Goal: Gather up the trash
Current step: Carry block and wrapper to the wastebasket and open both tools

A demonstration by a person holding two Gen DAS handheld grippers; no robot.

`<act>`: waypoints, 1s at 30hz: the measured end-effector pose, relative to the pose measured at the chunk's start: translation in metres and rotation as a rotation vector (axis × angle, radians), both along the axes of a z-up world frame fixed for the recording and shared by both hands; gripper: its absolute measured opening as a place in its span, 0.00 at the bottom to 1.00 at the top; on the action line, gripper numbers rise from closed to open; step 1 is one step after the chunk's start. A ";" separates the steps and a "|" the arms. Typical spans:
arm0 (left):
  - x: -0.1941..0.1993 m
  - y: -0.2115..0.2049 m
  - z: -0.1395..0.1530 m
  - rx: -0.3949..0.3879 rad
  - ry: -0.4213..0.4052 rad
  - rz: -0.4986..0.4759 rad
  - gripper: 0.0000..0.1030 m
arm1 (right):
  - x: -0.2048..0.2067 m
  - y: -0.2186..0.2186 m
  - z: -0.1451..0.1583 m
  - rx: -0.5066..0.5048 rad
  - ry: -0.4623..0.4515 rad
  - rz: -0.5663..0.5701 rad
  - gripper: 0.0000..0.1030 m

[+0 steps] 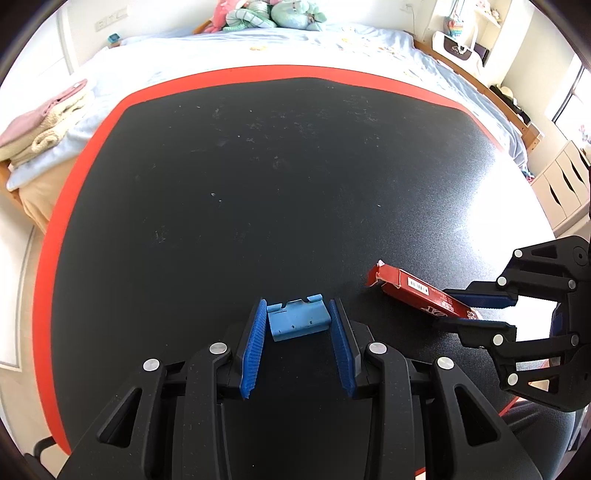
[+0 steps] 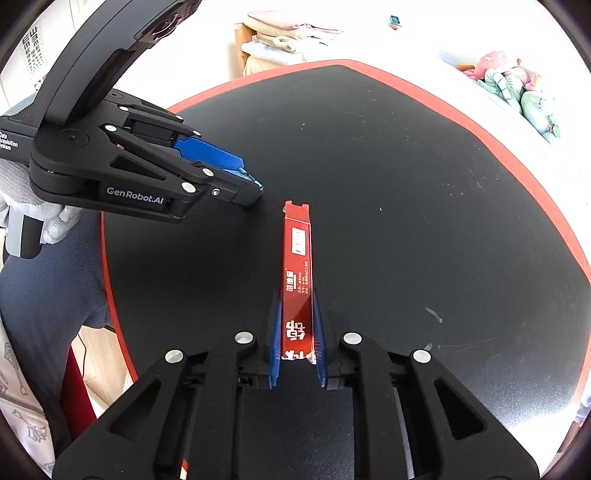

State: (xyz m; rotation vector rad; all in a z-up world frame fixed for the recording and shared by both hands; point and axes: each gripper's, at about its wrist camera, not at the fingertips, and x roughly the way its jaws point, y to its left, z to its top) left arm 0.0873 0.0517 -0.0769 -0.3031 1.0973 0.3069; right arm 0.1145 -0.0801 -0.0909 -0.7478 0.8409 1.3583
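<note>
A small blue box (image 1: 298, 317) sits between the pads of my left gripper (image 1: 297, 308), which is shut on it low over the black table (image 1: 258, 177). In the right wrist view the left gripper (image 2: 255, 188) shows from the side, the blue box mostly hidden in it. My right gripper (image 2: 297, 314) is shut on a long red carton (image 2: 297, 266) that points forward, torn end away from me. In the left wrist view the red carton (image 1: 413, 291) sticks out to the left from the right gripper (image 1: 476, 314).
The table has a red rim (image 1: 74, 184). A bed (image 1: 258, 55) with plush toys (image 1: 266, 14) and folded towels (image 1: 44, 125) stands beyond it. White drawers (image 1: 565, 184) are at the right. A gloved hand (image 2: 44, 218) holds the left gripper.
</note>
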 end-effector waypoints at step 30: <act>-0.093 -0.102 0.084 -0.009 -0.192 -0.394 0.33 | -0.096 -0.146 0.081 0.109 0.045 -0.413 0.14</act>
